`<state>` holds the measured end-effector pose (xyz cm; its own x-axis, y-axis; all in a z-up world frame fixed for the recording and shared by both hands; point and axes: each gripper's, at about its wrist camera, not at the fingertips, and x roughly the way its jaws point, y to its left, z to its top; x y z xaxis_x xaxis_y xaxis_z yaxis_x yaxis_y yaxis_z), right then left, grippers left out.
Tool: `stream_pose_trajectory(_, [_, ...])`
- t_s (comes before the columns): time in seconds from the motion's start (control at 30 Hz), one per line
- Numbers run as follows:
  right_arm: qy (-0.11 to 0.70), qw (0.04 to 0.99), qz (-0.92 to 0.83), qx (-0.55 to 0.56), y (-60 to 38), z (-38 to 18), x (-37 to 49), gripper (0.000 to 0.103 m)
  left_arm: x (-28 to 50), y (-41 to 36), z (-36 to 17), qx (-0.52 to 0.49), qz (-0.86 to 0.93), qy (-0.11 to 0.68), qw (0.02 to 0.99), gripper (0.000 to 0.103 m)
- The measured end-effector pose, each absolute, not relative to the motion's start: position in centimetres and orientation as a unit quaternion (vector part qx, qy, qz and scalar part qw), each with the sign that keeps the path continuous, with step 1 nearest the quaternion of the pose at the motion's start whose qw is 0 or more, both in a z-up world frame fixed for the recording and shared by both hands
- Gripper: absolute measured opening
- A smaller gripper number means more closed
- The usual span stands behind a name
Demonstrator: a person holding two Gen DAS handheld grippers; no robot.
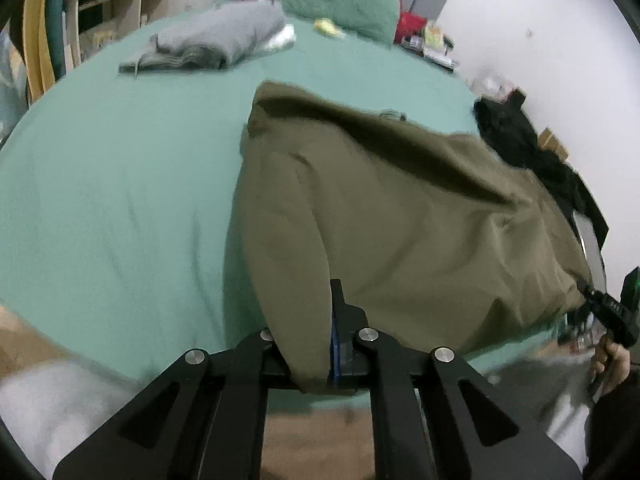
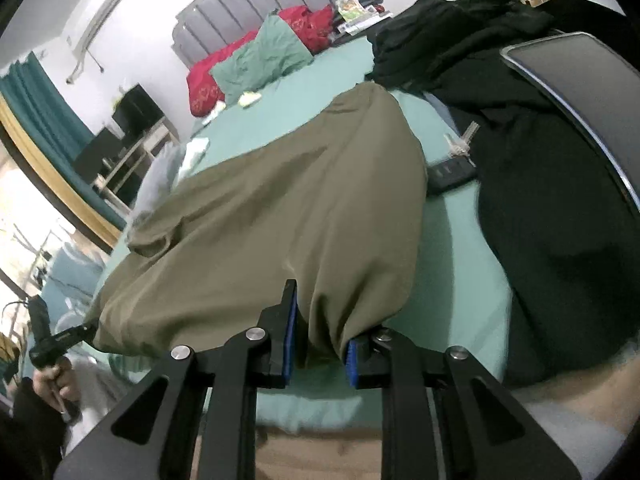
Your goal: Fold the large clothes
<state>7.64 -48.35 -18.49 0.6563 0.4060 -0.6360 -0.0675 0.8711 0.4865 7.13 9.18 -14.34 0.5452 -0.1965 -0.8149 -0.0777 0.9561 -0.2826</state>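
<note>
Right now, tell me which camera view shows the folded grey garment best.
The left wrist view: the folded grey garment lies in full sight on the green bedsheet. The right wrist view shows only a grey edge behind the olive garment.

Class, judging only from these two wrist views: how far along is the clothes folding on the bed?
Done: a grey garment lies folded. In hand: the left gripper and right gripper each pinch an edge of the olive garment. Left: folding it, then the black clothes.
</note>
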Motion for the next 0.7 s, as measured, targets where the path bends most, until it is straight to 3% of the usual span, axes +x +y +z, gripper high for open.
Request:
stream_pose_trajectory(0.17, [0.426,0.87,0.107,0.225,-48.5,-18.7,7.9,0.035,6.5,9.9,-14.0,-0.14,-0.02,0.498,0.856,0.027])
stream_pose_trajectory(0.37, [0.365,0.913,0.07,0.169,-49.0,-16.5,8.2,0.05,8.4,11.1,-10.7,-0.121,-0.011,0.457,0.881,0.04])
stream_pose_trajectory(0.5, [0.349,0.924,0.06,0.146,-49.4,-15.6,10.9,0.051,11.1,12.7,-8.7,-0.14,-0.005,0.424,0.895,0.042])
stream_pose_trajectory(0.57, [0.339,0.929,0.06,0.138,-49.9,-15.0,12.4,0.052,13.0,13.0,-8.3,-0.133,-0.002,0.413,0.901,0.049])
stream_pose_trajectory(0.7, [0.342,0.926,0.087,0.133,-50.3,-14.7,16.6,0.052,18.2,13.1,-9.6,-0.101,-0.001,0.419,0.902,0.05])
